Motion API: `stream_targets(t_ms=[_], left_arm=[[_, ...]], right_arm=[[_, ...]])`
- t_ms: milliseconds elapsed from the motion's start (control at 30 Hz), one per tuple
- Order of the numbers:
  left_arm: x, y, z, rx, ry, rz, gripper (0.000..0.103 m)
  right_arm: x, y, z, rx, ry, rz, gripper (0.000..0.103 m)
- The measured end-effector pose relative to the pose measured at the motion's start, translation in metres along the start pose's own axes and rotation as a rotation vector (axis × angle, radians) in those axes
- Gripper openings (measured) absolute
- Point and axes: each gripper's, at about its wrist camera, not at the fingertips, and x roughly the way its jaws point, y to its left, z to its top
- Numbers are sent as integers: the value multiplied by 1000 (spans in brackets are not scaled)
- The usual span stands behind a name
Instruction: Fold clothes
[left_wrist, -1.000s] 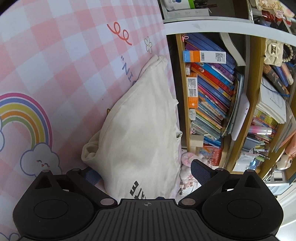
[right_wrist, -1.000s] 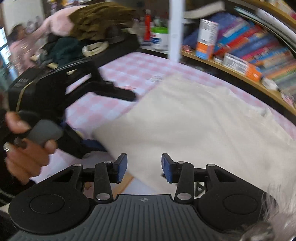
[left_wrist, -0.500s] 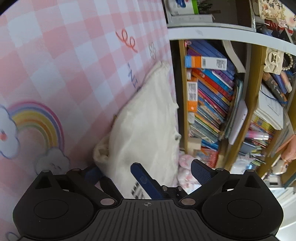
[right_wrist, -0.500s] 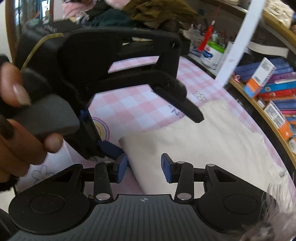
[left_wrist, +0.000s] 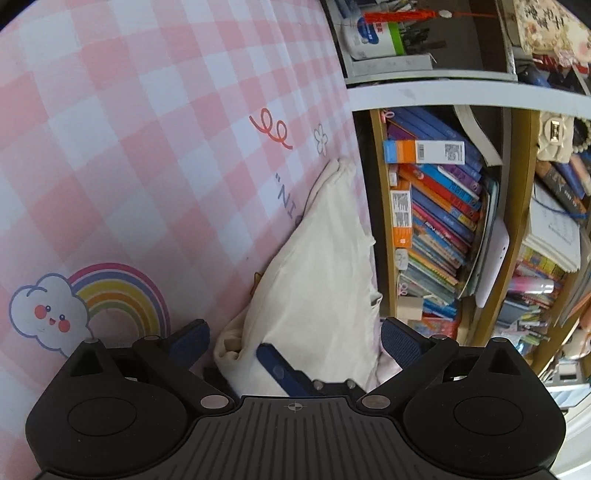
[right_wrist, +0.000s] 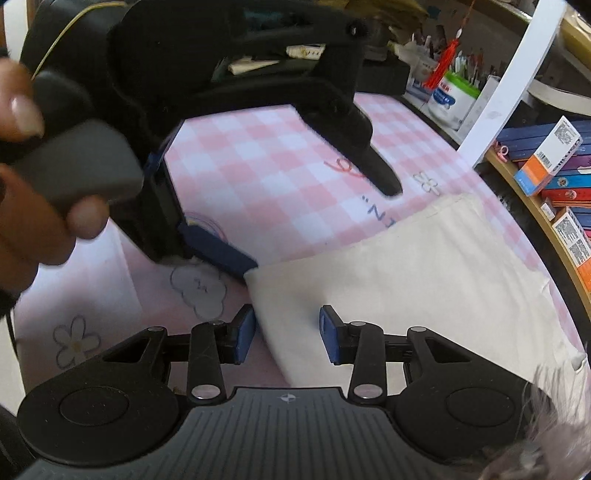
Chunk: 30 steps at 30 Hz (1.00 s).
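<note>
Cream garment's (right_wrist: 424, 280) near edge behind gripper body.

You are working in a lived-in home room, likely a child's study corner. The table (left_wrist: 155, 140) wears a pink checked cloth printed with a rainbow (left_wrist: 122, 291) and a smiling cloud (left_wrist: 48, 314). Just beyond its far edge stands a wooden bookshelf (left_wrist: 378, 206) crammed with colourful books (left_wrist: 439, 218), and a pile of clothes (right_wrist: 306, 48) sits at the table's far corner.
</note>
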Motion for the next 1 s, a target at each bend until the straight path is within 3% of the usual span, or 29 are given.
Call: stream_targets(t_ms=[133,167,300,433,633,733,833,1000], left_arm=[[-5,4,-1,-18,4,-22,101],[-8,6,1,-24,-2,-24,101],[-15,12,5,-61,-15,-47,101],[-4,17,10,-132,34,-122,103],[25,5,15,-158,88,-167,103],[35,1,13,-162,112,-177,103],[37,0,11,-158,109,-175,103],[36,1,11,-167,106,-190,103]], right_arm=[[2,3,3,-23,12,-12,6],[1,2,2,-24,8,-15,5],[-16,-7,2,24,-52,-27,3],[-45,-19,6,92,-128,-39,3],[-53,-25,8,151,-123,-13,3],[-43,-27,8,206,-82,19,9],[-48,-27,1,255,-71,36,42],[-66,-45,-16,315,-43,24,45]])
